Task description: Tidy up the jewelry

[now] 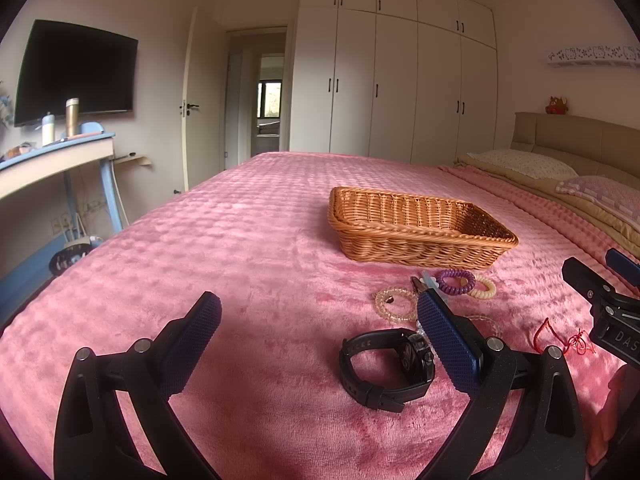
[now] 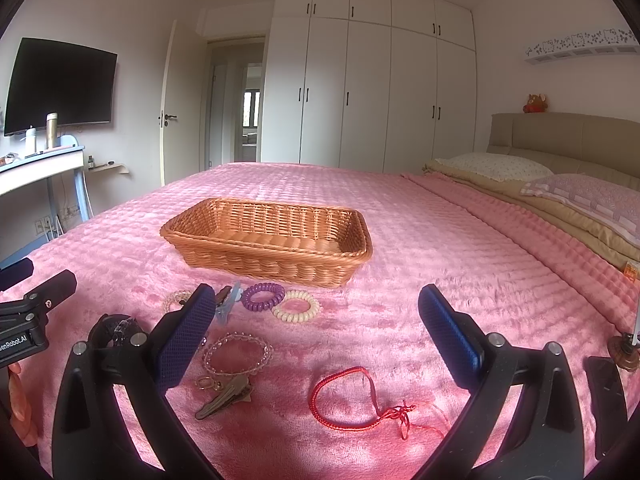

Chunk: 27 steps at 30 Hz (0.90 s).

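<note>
An empty wicker basket stands on the pink bedspread. In front of it lie a purple coil hair tie, a cream coil tie, clear bead bracelets, a blue clip, a metal hair clip, a red cord bracelet and a black watch. My left gripper is open, the watch between its fingers. My right gripper is open above the red cord.
The pink bedspread covers the bed. Pillows and a headboard are at the right. A desk with bottles stands at the left under a wall television. A dark phone-like object lies at the bed's right edge.
</note>
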Each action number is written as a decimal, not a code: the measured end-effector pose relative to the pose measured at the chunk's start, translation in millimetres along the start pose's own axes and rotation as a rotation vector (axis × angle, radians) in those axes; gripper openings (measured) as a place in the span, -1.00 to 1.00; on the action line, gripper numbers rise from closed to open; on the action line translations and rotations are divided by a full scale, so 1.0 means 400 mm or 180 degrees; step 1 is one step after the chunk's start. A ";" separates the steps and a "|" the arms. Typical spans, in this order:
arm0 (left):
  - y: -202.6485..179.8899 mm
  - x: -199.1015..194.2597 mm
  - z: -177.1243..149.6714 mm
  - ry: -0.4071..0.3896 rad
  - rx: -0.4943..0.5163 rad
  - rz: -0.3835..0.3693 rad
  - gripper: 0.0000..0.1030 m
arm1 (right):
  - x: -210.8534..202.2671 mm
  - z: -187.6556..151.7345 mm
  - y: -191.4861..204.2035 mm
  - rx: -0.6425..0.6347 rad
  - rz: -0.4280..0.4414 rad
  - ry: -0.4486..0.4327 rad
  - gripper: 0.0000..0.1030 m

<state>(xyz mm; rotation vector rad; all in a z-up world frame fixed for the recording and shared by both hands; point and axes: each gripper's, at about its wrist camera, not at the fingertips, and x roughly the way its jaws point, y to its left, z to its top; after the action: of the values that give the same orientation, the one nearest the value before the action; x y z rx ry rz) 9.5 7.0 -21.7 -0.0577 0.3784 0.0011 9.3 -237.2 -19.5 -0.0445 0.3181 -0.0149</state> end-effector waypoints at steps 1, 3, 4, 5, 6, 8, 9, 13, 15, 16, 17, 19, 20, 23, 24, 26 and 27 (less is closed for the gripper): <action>0.000 0.000 0.000 -0.0001 -0.0005 -0.0005 0.85 | 0.000 -0.001 -0.003 0.0008 0.0004 0.0003 0.88; 0.008 0.000 -0.001 0.0012 -0.0050 -0.0051 0.85 | 0.004 0.000 -0.005 0.0054 0.0010 0.0008 0.88; 0.015 0.002 -0.003 0.0025 -0.0080 -0.0069 0.85 | 0.007 0.000 -0.010 0.0086 0.0012 0.0025 0.88; 0.024 0.004 -0.002 0.0052 -0.0135 -0.0101 0.85 | 0.013 0.000 -0.018 0.0137 0.0020 0.0054 0.88; 0.038 0.007 -0.001 0.0092 -0.0208 -0.0158 0.85 | 0.015 0.000 -0.027 0.0182 0.0024 0.0075 0.88; 0.066 0.017 0.004 0.0196 -0.0363 -0.0300 0.84 | 0.019 0.001 -0.045 0.0269 0.0022 0.0131 0.88; 0.082 0.026 0.007 0.0303 -0.0440 -0.0375 0.84 | 0.024 0.002 -0.058 0.0331 0.0028 0.0184 0.88; 0.117 0.064 0.000 0.0715 -0.0561 -0.0667 0.62 | 0.060 -0.006 -0.120 0.0593 0.0112 0.0492 0.77; 0.113 0.079 -0.007 0.0886 -0.0509 -0.0734 0.59 | 0.085 -0.010 -0.159 0.0651 0.0139 0.0702 0.66; 0.106 0.084 -0.010 0.0925 -0.0474 -0.0733 0.56 | 0.099 -0.015 -0.180 0.0687 0.0165 0.0768 0.56; 0.097 0.087 -0.014 0.0969 -0.0422 -0.0703 0.55 | 0.107 -0.021 -0.195 0.0671 0.0142 0.0810 0.44; 0.087 0.096 -0.018 0.1032 -0.0346 -0.0630 0.54 | 0.130 -0.038 -0.220 0.0711 0.0195 0.1035 0.37; 0.081 0.101 -0.019 0.1074 -0.0306 -0.0619 0.48 | 0.137 -0.044 -0.224 0.0742 0.0259 0.1173 0.28; 0.057 0.121 -0.025 0.1258 -0.0163 -0.0584 0.16 | 0.139 -0.064 -0.212 0.0633 0.0302 0.1334 0.17; 0.052 0.128 -0.030 0.1326 -0.0148 -0.0592 0.07 | 0.137 -0.069 -0.201 0.0548 0.0260 0.1385 0.15; 0.050 0.139 -0.035 0.1417 -0.0157 -0.0632 0.04 | 0.133 -0.086 -0.190 0.0450 0.0256 0.1471 0.12; 0.048 0.139 -0.039 0.1420 -0.0165 -0.0657 0.04 | 0.135 -0.096 -0.185 0.0422 0.0257 0.1502 0.10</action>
<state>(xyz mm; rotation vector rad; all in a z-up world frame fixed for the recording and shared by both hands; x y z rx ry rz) 55.3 24.8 -57.7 -0.1492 0.8170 -0.2087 47.9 -313.9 -69.5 0.1053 0.7896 0.0344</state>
